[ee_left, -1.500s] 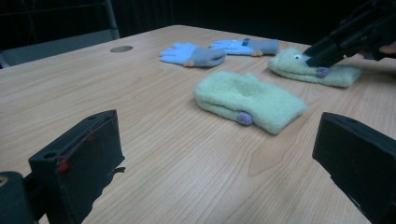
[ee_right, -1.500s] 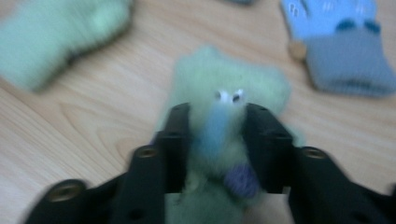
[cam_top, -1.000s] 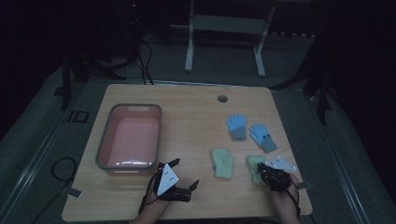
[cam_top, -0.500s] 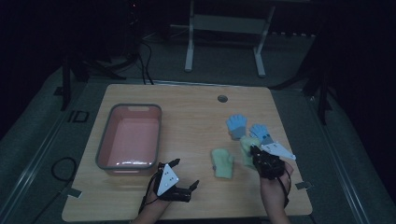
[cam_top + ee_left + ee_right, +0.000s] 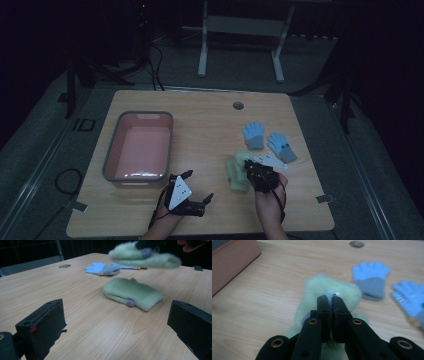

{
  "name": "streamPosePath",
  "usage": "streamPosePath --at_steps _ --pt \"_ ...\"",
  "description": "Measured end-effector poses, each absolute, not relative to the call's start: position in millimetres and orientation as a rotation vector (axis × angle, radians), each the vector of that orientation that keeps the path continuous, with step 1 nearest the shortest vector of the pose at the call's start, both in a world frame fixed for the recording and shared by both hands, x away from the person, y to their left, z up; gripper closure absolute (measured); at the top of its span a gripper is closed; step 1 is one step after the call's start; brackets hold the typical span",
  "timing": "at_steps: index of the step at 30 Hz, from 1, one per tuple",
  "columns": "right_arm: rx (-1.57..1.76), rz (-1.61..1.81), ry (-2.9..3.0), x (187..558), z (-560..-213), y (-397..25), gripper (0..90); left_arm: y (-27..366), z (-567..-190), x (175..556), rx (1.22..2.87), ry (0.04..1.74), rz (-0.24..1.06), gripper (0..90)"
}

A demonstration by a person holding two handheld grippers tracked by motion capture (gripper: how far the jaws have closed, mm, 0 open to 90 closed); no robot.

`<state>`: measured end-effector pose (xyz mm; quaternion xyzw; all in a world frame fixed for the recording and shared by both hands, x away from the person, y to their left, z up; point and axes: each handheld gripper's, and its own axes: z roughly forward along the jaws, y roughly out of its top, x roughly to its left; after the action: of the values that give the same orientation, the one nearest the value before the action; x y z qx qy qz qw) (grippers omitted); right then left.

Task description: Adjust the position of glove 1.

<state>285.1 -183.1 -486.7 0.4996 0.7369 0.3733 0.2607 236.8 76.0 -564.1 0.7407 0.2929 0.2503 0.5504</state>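
Right gripper (image 5: 331, 298) has its jaws pinched together on a fuzzy green mitten (image 5: 329, 288), held up off the wooden table (image 5: 200, 125) directly above a second green mitten (image 5: 132, 293) that lies flat near the front edge; the left gripper (image 5: 192, 192) rests low by the front edge with its jaws spread wide and nothing between them. Left of the mittens sits a pink tub (image 5: 140, 150), and behind them lie two blue gloves (image 5: 254, 134), side by side, just apart.
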Motion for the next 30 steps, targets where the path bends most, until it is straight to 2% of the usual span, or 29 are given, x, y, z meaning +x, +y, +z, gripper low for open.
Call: streamPosePath --at_steps 7,22,26,30 --pt "1.330 0.967 2.059 285.7 -505.2 -168.6 86.1 76.0 -564.2 236.7 1.753 0.691 0.593 1.7" --pt "1.322 0.900 2.124 294.2 -534.5 -166.6 82.8 76.3 -564.2 237.1 1.752 0.693 0.588 1.7" --pt "1.312 0.917 2.165 297.3 -536.3 -169.1 82.5 76.2 -564.1 237.0 1.753 0.693 0.589 1.7" --pt "1.273 0.938 2.206 302.6 -532.5 -173.9 78.2 76.1 -564.2 236.8 1.752 0.693 0.591 1.7"
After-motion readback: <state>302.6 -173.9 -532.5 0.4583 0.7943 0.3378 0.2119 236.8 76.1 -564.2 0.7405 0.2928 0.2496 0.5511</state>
